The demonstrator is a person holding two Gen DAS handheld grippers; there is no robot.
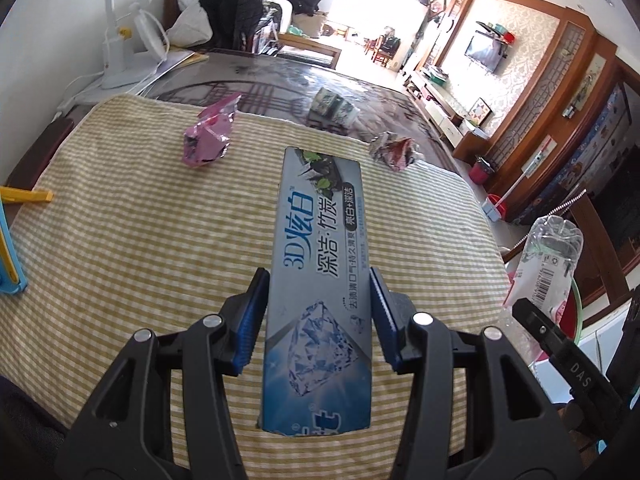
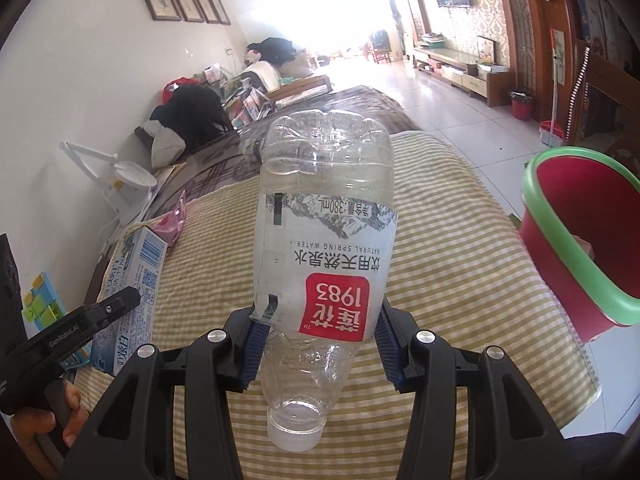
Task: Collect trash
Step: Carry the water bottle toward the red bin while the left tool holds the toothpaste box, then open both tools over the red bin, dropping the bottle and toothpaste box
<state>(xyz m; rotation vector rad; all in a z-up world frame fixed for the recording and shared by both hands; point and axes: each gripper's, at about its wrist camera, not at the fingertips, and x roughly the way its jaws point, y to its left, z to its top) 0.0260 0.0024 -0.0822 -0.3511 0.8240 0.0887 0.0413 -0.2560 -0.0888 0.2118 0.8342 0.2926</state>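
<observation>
My left gripper (image 1: 319,314) is shut on a grey-blue toothpaste box (image 1: 318,280) and holds it lengthwise over the yellow checked cloth (image 1: 140,248). The box also shows in the right wrist view (image 2: 132,292). My right gripper (image 2: 318,346) is shut on a clear empty water bottle (image 2: 324,256), cap toward the camera, above the cloth (image 2: 460,280). The bottle also shows at the right of the left wrist view (image 1: 548,268). A red bin with a green rim (image 2: 580,240) stands to the right of the bottle. A pink wrapper (image 1: 210,136) and a crumpled red-white wrapper (image 1: 396,150) lie farther back on the cloth.
A crushed printed can or cup (image 1: 334,106) lies on the dark glass tabletop (image 1: 248,84) beyond the cloth. A white desk fan and lamp (image 1: 132,48) stand at the far left. Blue and yellow toy blocks (image 2: 40,308) sit at the table's left edge. Tiled floor (image 2: 460,120) lies to the right.
</observation>
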